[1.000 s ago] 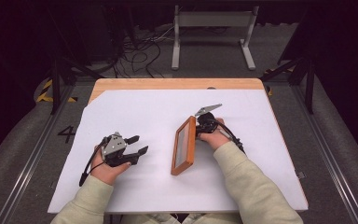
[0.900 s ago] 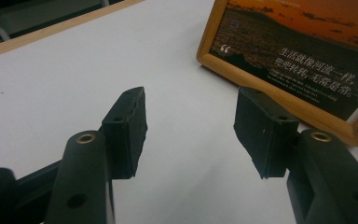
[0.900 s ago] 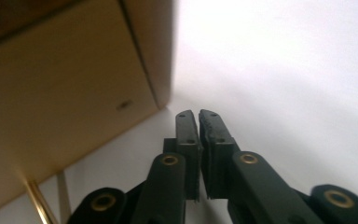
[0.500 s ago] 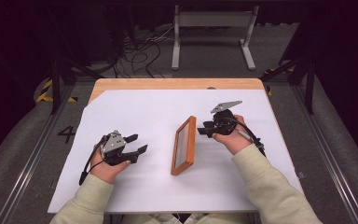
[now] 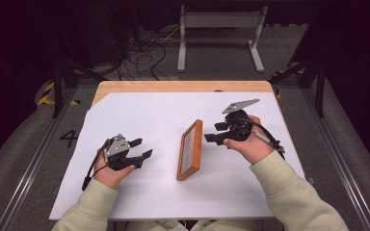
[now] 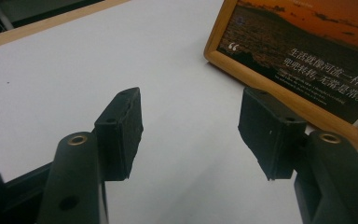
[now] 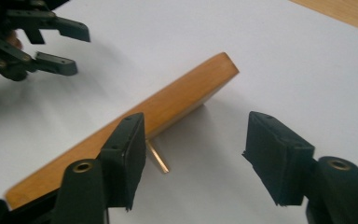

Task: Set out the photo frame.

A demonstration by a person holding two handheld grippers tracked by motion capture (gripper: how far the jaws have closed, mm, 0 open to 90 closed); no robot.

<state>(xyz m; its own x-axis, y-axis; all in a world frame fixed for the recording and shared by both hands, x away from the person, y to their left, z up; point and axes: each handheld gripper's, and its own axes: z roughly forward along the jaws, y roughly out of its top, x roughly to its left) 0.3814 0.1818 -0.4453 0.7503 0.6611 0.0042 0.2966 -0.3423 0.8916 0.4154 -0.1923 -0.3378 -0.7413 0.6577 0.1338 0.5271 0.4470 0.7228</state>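
On the left of the high view, the left gripper is resting low on the white tabletop with its jaws spread and nothing between them, sitting where it sat a second ago; in the left gripper view, its own jaws are opening toward the picture side of the wooden photo frame, which is showing an orange dusk scene with white lettering. In the middle, the frame is standing on its long edge, propped and leaning, apart from both grippers. To its right, the right gripper is hovering just beside the frame's upper end with jaws spread and empty; a second ago it was right at the frame's top, and it has since been drawing off to the right. The right gripper view is looking along the frame's plain wooden back, where a thin metal prop is reaching the tabletop. That retreat suggests the frame has been let go and is now standing unaided, so the placing step looks finished.
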